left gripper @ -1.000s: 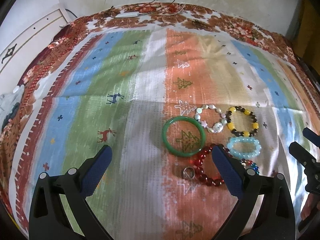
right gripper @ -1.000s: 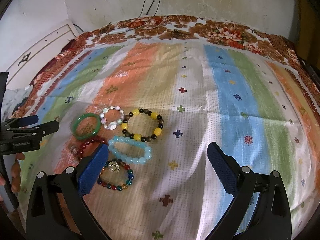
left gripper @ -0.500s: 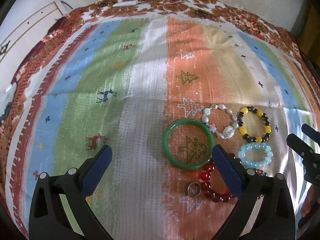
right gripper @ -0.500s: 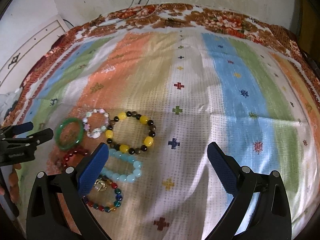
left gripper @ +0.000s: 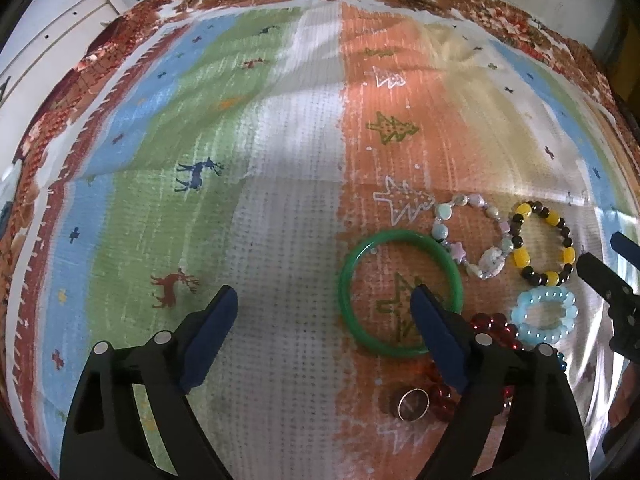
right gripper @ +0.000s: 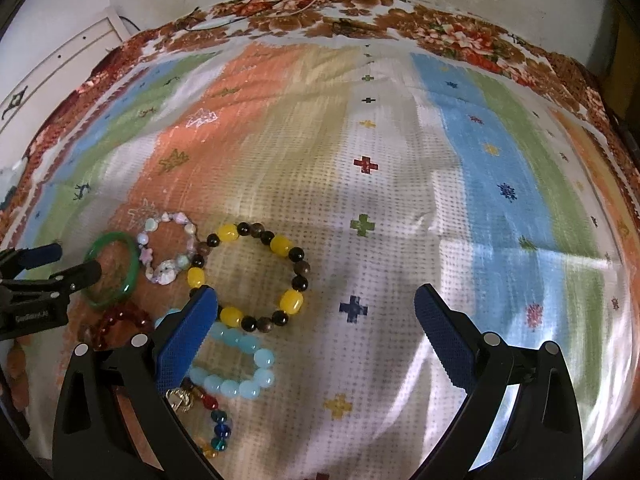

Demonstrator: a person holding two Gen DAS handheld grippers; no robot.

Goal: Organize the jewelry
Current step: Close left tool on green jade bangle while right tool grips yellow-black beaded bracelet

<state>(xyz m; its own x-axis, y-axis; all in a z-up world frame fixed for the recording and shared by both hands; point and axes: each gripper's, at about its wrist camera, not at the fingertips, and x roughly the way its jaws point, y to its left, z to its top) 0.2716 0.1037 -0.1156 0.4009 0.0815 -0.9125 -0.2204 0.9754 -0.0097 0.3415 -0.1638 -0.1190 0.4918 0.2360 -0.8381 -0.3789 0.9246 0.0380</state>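
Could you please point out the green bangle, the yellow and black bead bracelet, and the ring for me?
green bangle (left gripper: pixel 348 276): left wrist view, on its left rim.
yellow and black bead bracelet (right gripper: pixel 280 245): right wrist view, on a yellow bead.
ring (left gripper: pixel 413 404): left wrist view, on its middle.

Left tool (left gripper: pixel 324 306): black plastic frame w/ triangular cut-outs, two angled arms ending in dark-blue ribbed pads (left gripper: pixel 208 336), round silver screw heads at the pivots. Right tool (right gripper: pixel 316 308): same build, black frame, blue textured pads (right gripper: pixel 440 340), silver screws (four visible). Small white lettering on the left tool's side body, too small to read. Bit of bare skin, fingers (left gripper: pixel 622 396), at frame edge.
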